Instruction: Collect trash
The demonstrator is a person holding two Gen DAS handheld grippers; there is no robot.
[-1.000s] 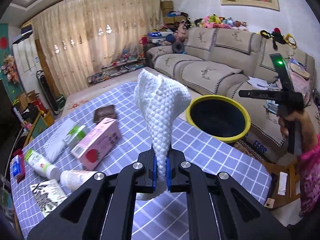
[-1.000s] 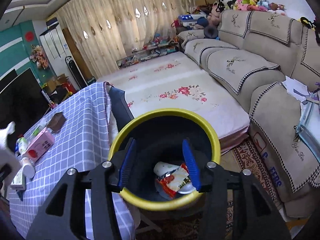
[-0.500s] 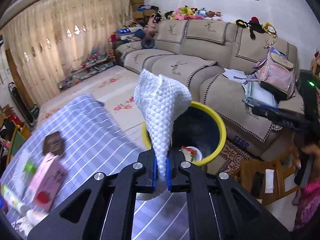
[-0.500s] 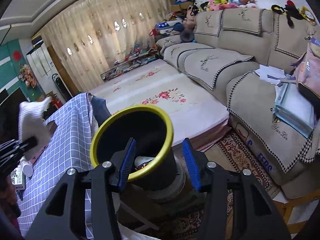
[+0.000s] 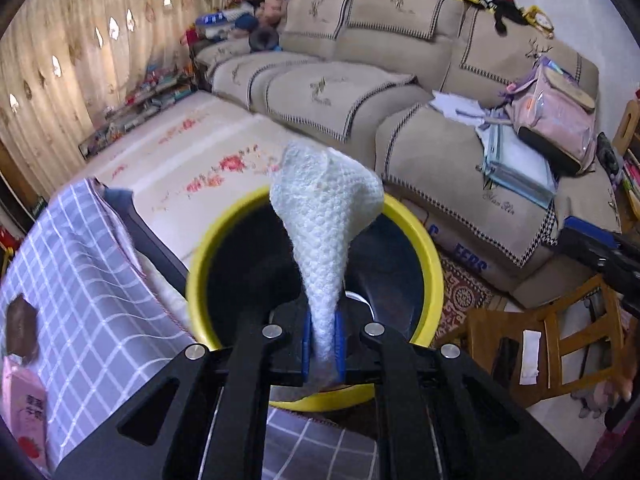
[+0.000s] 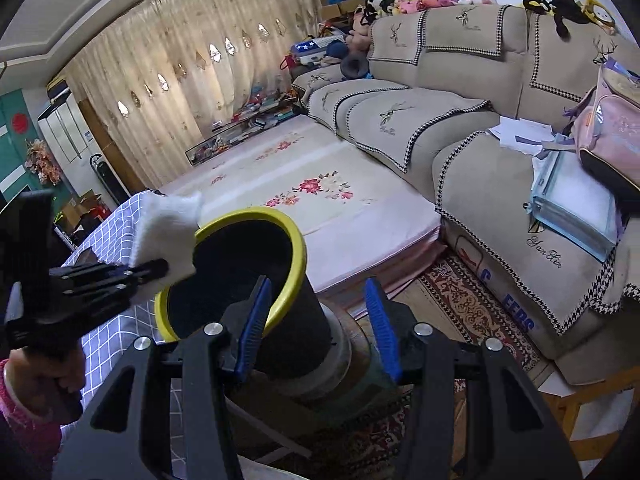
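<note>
Desk (image 5: 84,280) has a purple-and-white checked cloth over it. Down at its 8 o'clock corner there's a pink carton with a strawberry on it (image 5: 28,412) lying flat, and a small brown thing (image 5: 21,330) just above that.

Soft daylight filters through the closed curtains (image 6: 168,92) and lights the room evenly, while fisheye bending and dark vignetting warp the edges, and motion blur smears the checked table (image 5: 80,280) at left.
</note>
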